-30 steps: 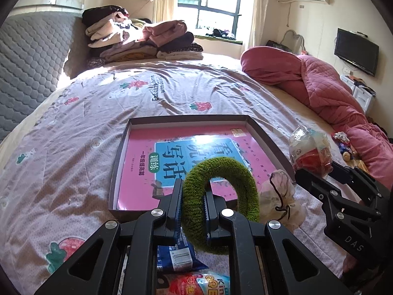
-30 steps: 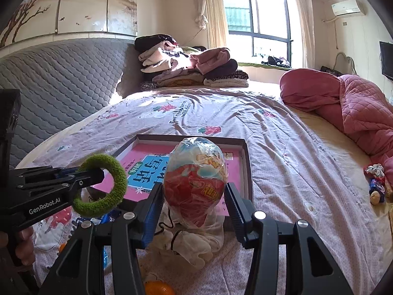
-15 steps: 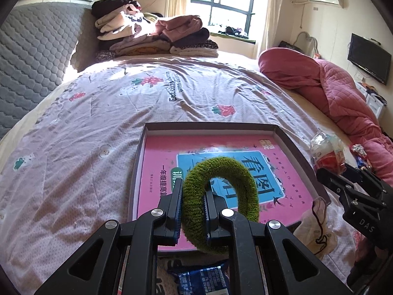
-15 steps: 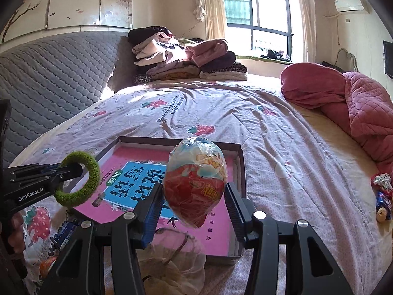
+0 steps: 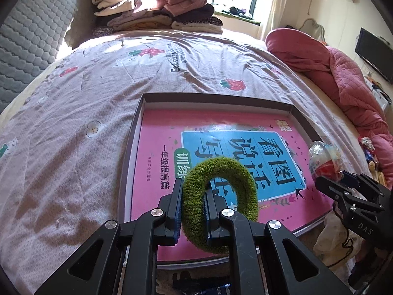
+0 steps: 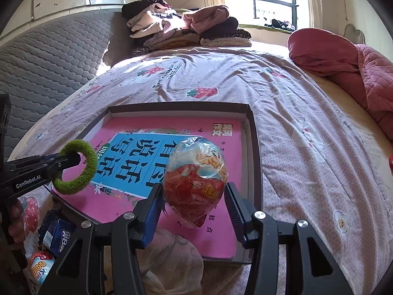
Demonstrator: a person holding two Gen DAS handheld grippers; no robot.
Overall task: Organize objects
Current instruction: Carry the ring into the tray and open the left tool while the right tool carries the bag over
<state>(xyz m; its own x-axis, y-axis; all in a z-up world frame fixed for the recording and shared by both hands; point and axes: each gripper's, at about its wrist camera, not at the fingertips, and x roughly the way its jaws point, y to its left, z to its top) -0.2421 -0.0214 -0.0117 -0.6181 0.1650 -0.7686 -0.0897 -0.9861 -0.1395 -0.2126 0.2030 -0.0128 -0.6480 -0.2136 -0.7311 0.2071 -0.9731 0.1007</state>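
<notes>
Inspector: Left wrist view, report.

Operator: My left gripper (image 5: 192,209) jaws pinch the green ring (image 5: 221,196); my right gripper (image 6: 194,209) jaws, half open, clasp the wrapped egg (image 6: 195,182). Both have advanced over the tray (image 5: 133,147), now beneath them; release is next.

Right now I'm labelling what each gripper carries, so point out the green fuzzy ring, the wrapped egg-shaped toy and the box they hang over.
green fuzzy ring (image 5: 222,169), left wrist view, top of its arch.
wrapped egg-shaped toy (image 6: 196,179), right wrist view, middle of its wrapper.
box (image 6: 255,152), right wrist view, right wall.
</notes>
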